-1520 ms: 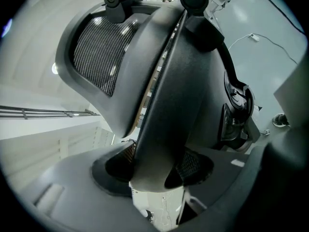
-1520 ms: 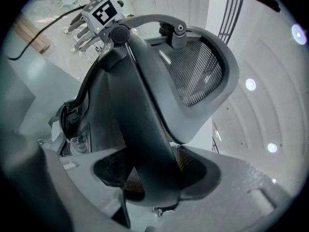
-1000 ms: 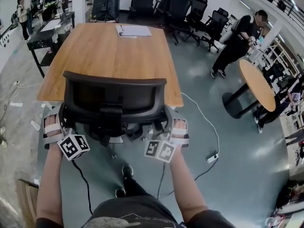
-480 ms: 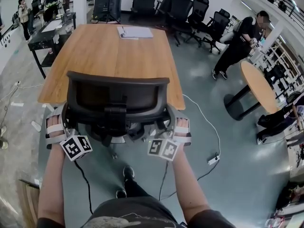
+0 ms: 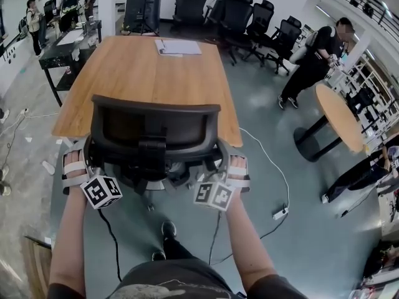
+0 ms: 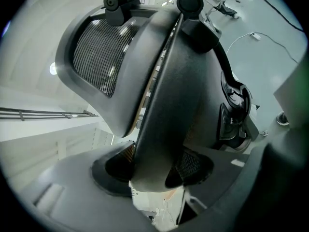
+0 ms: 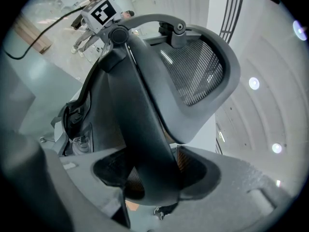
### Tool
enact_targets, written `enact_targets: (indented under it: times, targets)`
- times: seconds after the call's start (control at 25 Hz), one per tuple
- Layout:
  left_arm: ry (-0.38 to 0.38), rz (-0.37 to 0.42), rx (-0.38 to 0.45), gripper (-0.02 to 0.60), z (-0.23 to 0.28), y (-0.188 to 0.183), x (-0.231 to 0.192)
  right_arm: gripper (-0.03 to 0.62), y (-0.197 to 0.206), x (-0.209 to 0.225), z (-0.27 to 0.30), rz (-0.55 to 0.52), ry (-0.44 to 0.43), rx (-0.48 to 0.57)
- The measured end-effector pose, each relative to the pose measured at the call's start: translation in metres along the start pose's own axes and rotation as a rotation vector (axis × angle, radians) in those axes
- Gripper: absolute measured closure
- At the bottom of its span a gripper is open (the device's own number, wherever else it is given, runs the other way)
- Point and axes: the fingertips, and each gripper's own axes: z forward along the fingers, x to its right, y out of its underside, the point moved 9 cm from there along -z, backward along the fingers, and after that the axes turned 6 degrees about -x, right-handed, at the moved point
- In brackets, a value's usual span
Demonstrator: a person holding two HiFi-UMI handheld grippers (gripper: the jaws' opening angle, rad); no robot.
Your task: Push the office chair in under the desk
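A black mesh-backed office chair stands at the near edge of the wooden desk, its backrest towards me. My left gripper is at the chair's left side and my right gripper at its right side. In the left gripper view a dark armrest runs between the pads, and the left gripper is shut on it. In the right gripper view the other armrest likewise fills the right gripper. The chair's seat and base are mostly hidden behind the backrest.
Papers lie at the desk's far end. Several black chairs stand at the back. A person in black bends by a round wooden table at the right. A cable and power strip lie on the floor.
The chair and both grippers stay where they were; only the head view shifts slightly.
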Motion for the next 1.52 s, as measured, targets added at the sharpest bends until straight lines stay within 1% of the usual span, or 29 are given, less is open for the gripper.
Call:
enact_targets:
  times: [0.16,0.24,0.28,0.32,0.36,0.4,0.56,0.68,0.84,0.96,1.08,1.16,1.2,1.28,1.32,1.4,1.52]
  targets:
    - [-0.001,-0.01,-0.023,0.319,0.003,-0.001,-0.001,0.339,0.004,-0.003,0.004,-0.013,-0.011,0.018]
    - [-0.018,-0.007,-0.024,0.315,0.008,-0.001,-0.001,0.336,0.003,-0.002,0.009,-0.003,-0.02,0.021]
    - [-0.035,-0.003,-0.022,0.303,0.01,-0.001,-0.001,0.332,0.002,-0.002,0.011,0.006,-0.028,0.023]
    - [-0.056,0.004,-0.019,0.293,0.011,0.0,0.0,0.317,0.002,-0.003,0.012,0.013,-0.039,0.026]
    - [-0.072,0.012,-0.018,0.287,0.011,0.001,0.002,0.282,0.002,-0.004,0.013,0.015,-0.047,0.029]
    - [-0.081,0.012,-0.019,0.283,0.011,0.003,0.003,0.262,0.001,-0.005,0.013,0.014,-0.049,0.029]
    - [-0.058,-0.03,-0.053,0.203,0.007,0.012,0.008,0.25,0.0,-0.008,0.008,0.035,-0.027,0.027]
    - [-0.069,-0.047,-0.067,0.192,0.0,0.022,0.009,0.249,0.001,-0.01,0.004,0.028,-0.023,0.026]
    - [-0.08,-0.078,-0.058,0.175,-0.014,0.028,0.004,0.247,0.003,-0.008,-0.004,0.038,-0.017,0.016]
    - [-0.087,-0.106,-0.042,0.164,-0.028,0.029,-0.004,0.247,0.001,-0.002,-0.019,0.057,0.009,0.022]
    - [-0.102,-0.181,-0.014,0.161,-0.045,0.029,-0.009,0.248,-0.005,0.006,-0.041,0.11,0.042,0.039]
    - [-0.127,-0.252,0.01,0.176,-0.058,0.028,-0.014,0.249,-0.007,0.01,-0.053,0.15,0.061,0.05]
    - [-0.14,-0.279,0.018,0.202,-0.064,0.028,-0.017,0.249,-0.009,0.013,-0.059,0.168,0.074,0.056]
    - [-0.156,-0.303,0.014,0.264,-0.075,0.025,-0.02,0.252,-0.012,0.018,-0.073,0.189,0.106,0.069]
    - [-0.16,-0.309,0.013,0.278,-0.08,0.024,-0.02,0.254,-0.014,0.019,-0.08,0.193,0.116,0.074]
    - [-0.168,-0.341,0.028,0.319,-0.09,0.021,-0.018,0.256,-0.018,0.021,-0.09,0.202,0.116,0.073]
    - [-0.162,-0.427,0.064,0.373,-0.104,0.016,-0.018,0.262,-0.019,0.022,-0.101,0.249,0.093,0.056]
